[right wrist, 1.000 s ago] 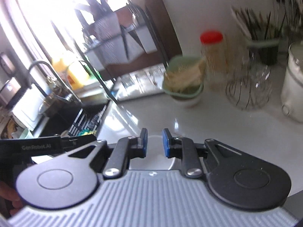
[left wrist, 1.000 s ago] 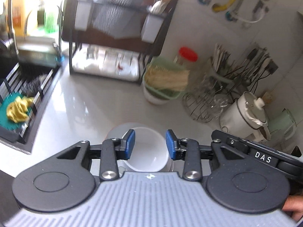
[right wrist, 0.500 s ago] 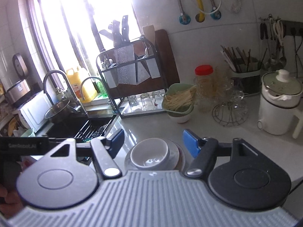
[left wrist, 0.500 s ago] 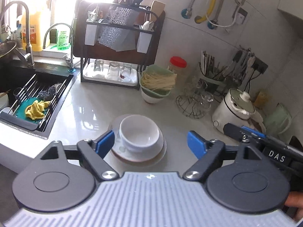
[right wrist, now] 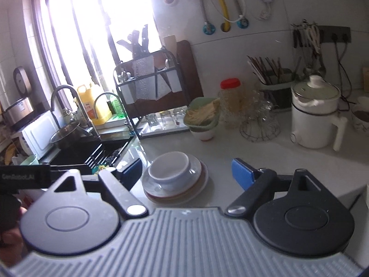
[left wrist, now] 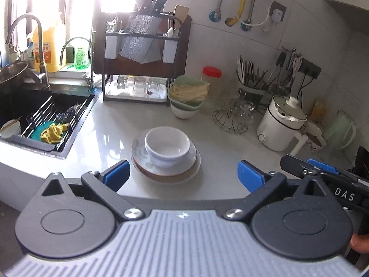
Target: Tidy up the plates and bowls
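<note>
Resting on a stack of plates [left wrist: 166,170] near the middle of the worktop [left wrist: 110,124], a white bowl [left wrist: 168,146] was seen upright and untouched. The left claw [left wrist: 183,177] and right claw [right wrist: 186,173] were both held spread wide, nothing pinched, just short of the stack. Stacking was judged done or nearly so. Any further step would call for a fresh approach and a closing on a rim.
</note>
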